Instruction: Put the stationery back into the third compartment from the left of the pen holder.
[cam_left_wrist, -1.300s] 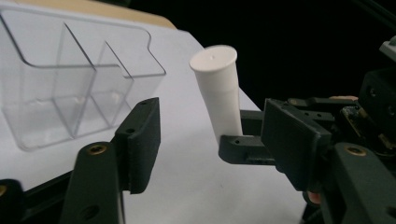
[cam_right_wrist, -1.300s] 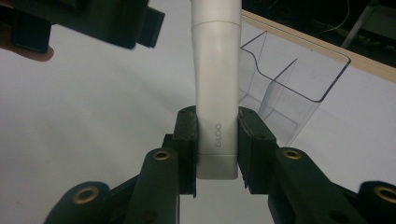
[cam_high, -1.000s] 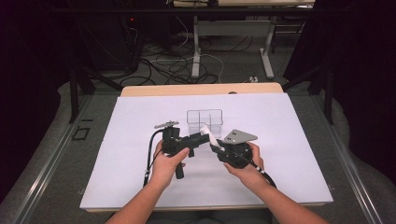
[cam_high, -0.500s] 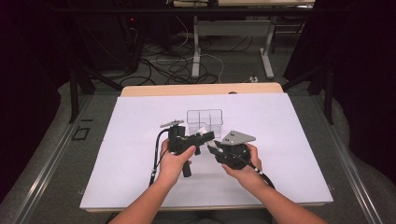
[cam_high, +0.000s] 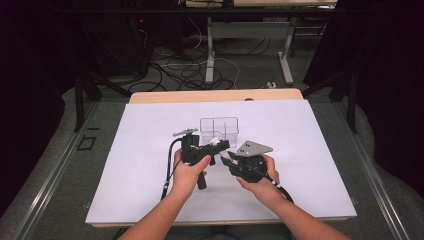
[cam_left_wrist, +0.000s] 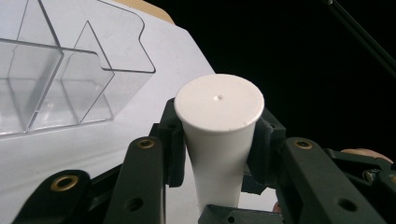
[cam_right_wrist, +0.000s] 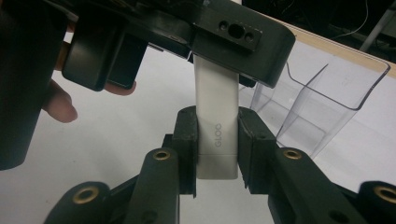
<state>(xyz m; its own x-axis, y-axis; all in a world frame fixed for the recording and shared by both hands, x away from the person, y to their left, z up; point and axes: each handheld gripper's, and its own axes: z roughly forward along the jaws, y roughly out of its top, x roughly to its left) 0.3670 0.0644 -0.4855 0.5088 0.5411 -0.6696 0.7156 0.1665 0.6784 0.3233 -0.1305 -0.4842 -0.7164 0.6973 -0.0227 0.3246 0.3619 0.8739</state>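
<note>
On my left, the left gripper (cam_high: 220, 145) sits low over the white table (cam_high: 310, 150), my hand wrapped round its handle, with its cable looping back toward me. Its fingers (cam_left_wrist: 173, 140) have just been closing, and in the left gripper view they now press on both sides of a white glue tube (cam_left_wrist: 218, 135) just below its round, flat cap end, which faces the camera.

Just beyond the grippers, toward the far edge, stands the clear plastic divided organizer (cam_high: 220, 127), its compartments open upward, close to the tube but apart from it.

To the right, the right gripper (cam_high: 226, 159) meets the left one over the middle of the table. In the right gripper view its fingers (cam_right_wrist: 187, 140) clamp the flat, lettered end of the same tube (cam_right_wrist: 215, 135), which runs up into the left gripper's black body. So I have the tube pinched at both ends, held above the table between the two grippers.
</note>
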